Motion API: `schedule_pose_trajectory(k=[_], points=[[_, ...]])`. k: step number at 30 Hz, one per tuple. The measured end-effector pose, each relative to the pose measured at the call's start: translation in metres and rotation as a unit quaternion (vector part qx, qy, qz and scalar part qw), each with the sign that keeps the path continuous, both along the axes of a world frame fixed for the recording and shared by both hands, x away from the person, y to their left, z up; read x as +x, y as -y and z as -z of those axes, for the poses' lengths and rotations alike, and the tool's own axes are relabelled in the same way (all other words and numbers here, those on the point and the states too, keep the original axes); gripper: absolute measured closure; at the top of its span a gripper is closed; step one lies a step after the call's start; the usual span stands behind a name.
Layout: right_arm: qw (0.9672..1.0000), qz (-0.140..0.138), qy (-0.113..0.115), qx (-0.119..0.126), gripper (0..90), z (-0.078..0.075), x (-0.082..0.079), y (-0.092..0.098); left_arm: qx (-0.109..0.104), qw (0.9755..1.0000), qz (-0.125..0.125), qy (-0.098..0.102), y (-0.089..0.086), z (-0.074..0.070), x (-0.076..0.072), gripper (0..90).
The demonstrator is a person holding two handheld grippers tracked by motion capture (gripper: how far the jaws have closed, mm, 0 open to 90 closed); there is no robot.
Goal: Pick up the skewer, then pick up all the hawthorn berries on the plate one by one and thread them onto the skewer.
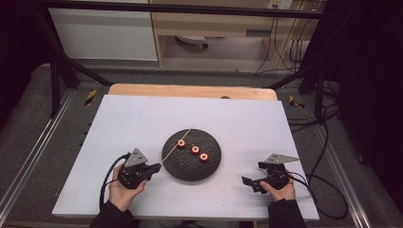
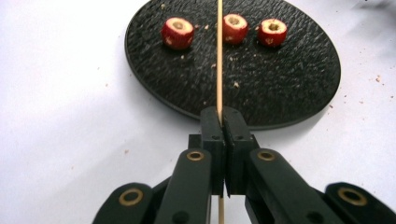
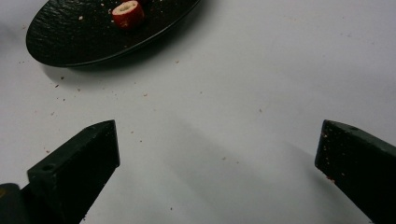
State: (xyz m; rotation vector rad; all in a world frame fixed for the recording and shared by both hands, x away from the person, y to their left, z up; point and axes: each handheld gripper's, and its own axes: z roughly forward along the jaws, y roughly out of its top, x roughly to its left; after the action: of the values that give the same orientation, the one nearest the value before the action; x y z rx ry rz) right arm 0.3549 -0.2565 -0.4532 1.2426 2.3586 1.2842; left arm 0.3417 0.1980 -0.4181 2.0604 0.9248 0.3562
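On the white bench sits a round black textured plate holding three small red cored fruit pieces in a row: one at about ten o'clock from the plate's centre, one near the centre, and one just toward four o'clock of it. The left tongs, at eight o'clock of the plate, are pressed together on a thin wooden skewer, which runs out from them toward one o'clock, over the plate and past the leftmost fruit piece. In the left gripper view the skewer rises straight from the closed tongs and passes between the left fruit piece and the middle one; whether it touches either I cannot tell. The right tongs, at four o'clock of the plate and well apart from it, are spread wide over bare bench with nothing between them.
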Motion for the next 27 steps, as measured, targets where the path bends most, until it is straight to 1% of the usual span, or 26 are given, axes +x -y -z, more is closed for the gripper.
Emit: schedule_pose_trajectory(k=[2, 3, 4, 5, 8, 9, 11, 14, 17, 18, 19, 20, 21, 22, 24, 25, 27], points=[[1.0, 0.0, -0.001, -0.001, 0.4, -0.002, 0.001, -0.002, -0.003, 1.0, -0.003, 0.0, -0.002, 0.002, -0.002, 88.6], [1.0, 0.002, -0.002, 0.002, 0.4, -0.005, 0.004, -0.006, -0.004, 1.0, -0.004, -0.001, -0.006, 0.004, -0.004, 88.6], [1.0, 0.001, -0.003, 0.003, 0.4, -0.007, 0.005, -0.008, -0.004, 1.0, -0.004, -0.001, -0.006, 0.004, -0.004, 88.6], [1.0, -0.003, 0.002, 0.001, 0.4, -0.008, 0.007, -0.011, -0.008, 1.0, -0.006, -0.001, -0.008, 0.005, -0.005, 88.6], [1.0, -0.005, -0.001, -0.008, 0.4, -0.014, 0.011, -0.019, -0.01, 0.9999, -0.008, -0.001, -0.012, 0.007, -0.006, 88.6], [1.0, -0.005, -0.001, -0.008, 0.4, -0.014, 0.011, -0.019, -0.011, 0.9999, -0.006, -0.002, -0.013, 0.007, -0.007, 88.6], [0.9998, -0.013, 0.001, -0.017, 0.4, -0.02, 0.015, -0.028, -0.015, 0.9999, -0.008, -0.002, -0.014, 0.008, -0.007, 88.6], [0.9994, -0.019, -0.003, -0.027, 0.4, -0.027, 0.019, -0.038, -0.017, 0.9998, -0.006, 0.001, -0.014, 0.008, -0.008, 88.6], [0.9991, -0.024, -0.003, -0.035, 0.4, -0.03, 0.021, -0.043, -0.016, 0.9999, -0.004, 0.004, -0.014, 0.009, -0.009, 88.6], [0.999, -0.023, -0.006, -0.039, 0.4, -0.033, 0.022, -0.046, -0.017, 0.9998, -0.004, 0.004, -0.014, 0.009, -0.01, 88.6], [0.9984, -0.027, -0.007, -0.049, 0.4, -0.037, 0.025, -0.053, -0.019, 0.9998, -0.004, 0.005, -0.015, 0.01, -0.01, 88.6], [0.9983, -0.027, -0.005, -0.052, 0.4, -0.039, 0.026, -0.056, -0.019, 0.9998, -0.004, 0.005, -0.015, 0.01, -0.01, 88.6], [0.9983, -0.027, -0.005, -0.052, 0.4, -0.039, 0.026, -0.056, -0.019, 0.9998, -0.004, 0.005, -0.015, 0.01, -0.01, 88.5], [0.9981, -0.03, -0.002, -0.054, 0.4, -0.043, 0.028, -0.061, -0.02, 0.9998, -0.005, 0.006, -0.015, 0.01, -0.01, 88.6], [0.9977, -0.034, -0.003, -0.058, 0.4, -0.047, 0.031, -0.066, -0.019, 0.9998, -0.005, 0.006, -0.016, 0.01, -0.01, 88.6], [0.9977, -0.034, -0.003, -0.058, 0.4, -0.047, 0.031, -0.066, -0.019, 0.9998, -0.005, 0.006, -0.016, 0.01, -0.01, 88.6], [0.9972, -0.035, -0.005, -0.066, 0.4, -0.051, 0.035, -0.075, -0.019, 0.9998, -0.005, 0.005, -0.016, 0.01, -0.01, 88.5]])
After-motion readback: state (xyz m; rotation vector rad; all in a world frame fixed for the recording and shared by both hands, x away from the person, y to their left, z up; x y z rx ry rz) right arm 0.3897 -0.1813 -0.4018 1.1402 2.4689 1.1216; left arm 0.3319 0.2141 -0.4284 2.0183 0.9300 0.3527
